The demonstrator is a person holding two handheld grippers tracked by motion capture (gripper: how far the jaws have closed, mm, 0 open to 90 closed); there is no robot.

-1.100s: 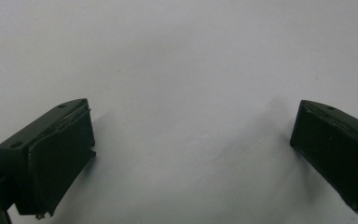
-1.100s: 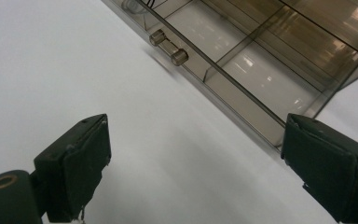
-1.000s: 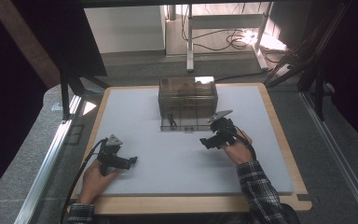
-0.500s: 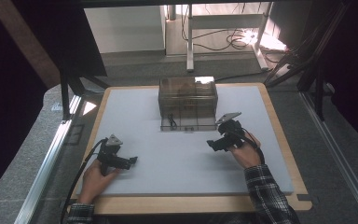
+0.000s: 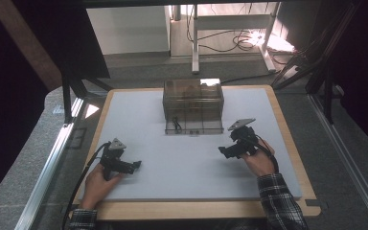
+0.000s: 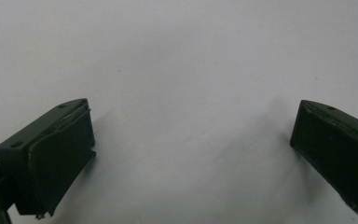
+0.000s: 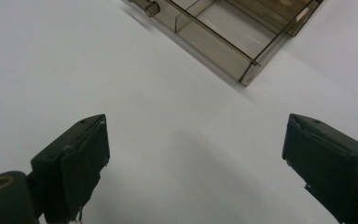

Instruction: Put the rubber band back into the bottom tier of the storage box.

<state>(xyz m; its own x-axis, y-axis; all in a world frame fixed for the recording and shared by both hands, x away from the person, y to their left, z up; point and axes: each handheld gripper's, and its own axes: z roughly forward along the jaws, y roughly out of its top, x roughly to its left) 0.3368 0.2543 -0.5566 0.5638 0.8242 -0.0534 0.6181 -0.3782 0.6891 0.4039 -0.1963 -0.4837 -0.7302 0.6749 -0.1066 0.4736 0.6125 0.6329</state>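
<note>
A smoky clear plastic drawer box (image 5: 192,99) stands at the back middle of the white mat (image 5: 182,158). Its bottom drawer (image 5: 194,126) is pulled out toward me, and a small dark item (image 5: 176,123) lies in the drawer's left part. A corner of that drawer (image 7: 235,44) shows at the top of the right gripper view. My right gripper (image 5: 224,151) is open, low over the mat, to the right of and nearer than the drawer. My left gripper (image 5: 134,166) is open at the front left, its jaws wide apart over bare mat (image 6: 186,93).
The mat lies on a wooden board (image 5: 201,210) with a raised edge. A metal rail (image 5: 52,163) runs along the left side. Beyond the board are a desk leg (image 5: 195,36) and cables on the floor (image 5: 249,40).
My right gripper has drawn back from the drawer toward the front right. The left gripper has stayed where it was.
</note>
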